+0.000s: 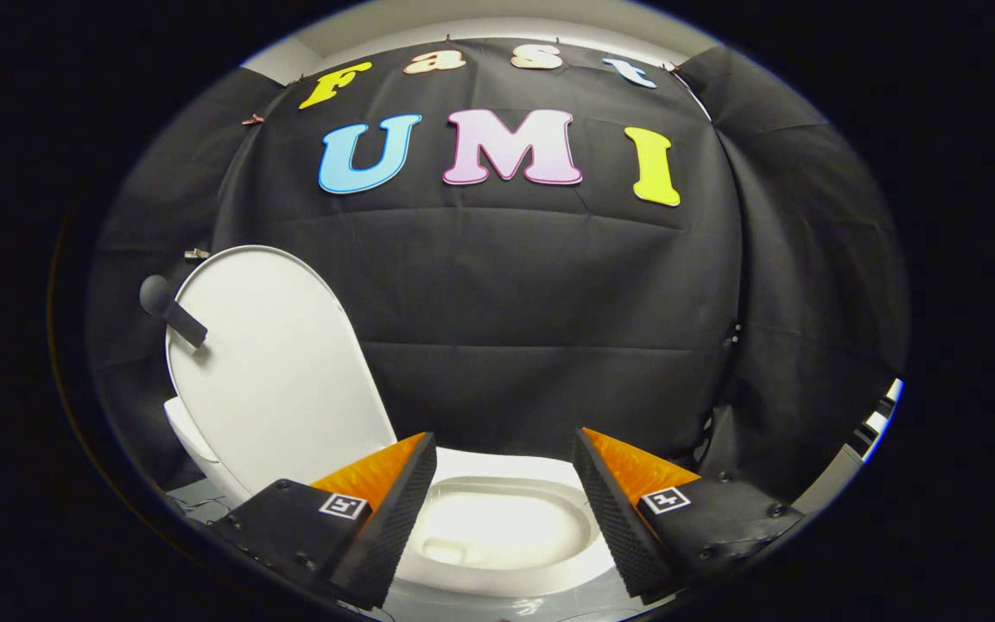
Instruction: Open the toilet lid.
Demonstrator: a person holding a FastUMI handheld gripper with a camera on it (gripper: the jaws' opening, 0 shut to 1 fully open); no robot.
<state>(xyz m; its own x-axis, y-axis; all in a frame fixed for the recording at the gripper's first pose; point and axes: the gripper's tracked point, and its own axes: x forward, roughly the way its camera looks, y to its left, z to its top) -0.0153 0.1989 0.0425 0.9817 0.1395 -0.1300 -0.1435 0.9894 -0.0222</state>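
The tongs [504, 510] are spread wide, grasping nothing, above the open toilet bowl [506, 527]. Beyond the left finger, the toilet lid [277, 371] stands raised against the booth wall. It looks rigid, smooth and light; its dark knob handle [171, 308] seems the natural hold.

A pale grey floor [497, 605] carries everything here, seen as a thin strip under the jaws and to the left near the base of the booth wall. Directly on it stands a white toilet [506, 527], its bowl open and lying between and just beyond the two spread jaws. To the left of the toilet a few thin cables [204, 505] trail across the floor, close to the black cloth.
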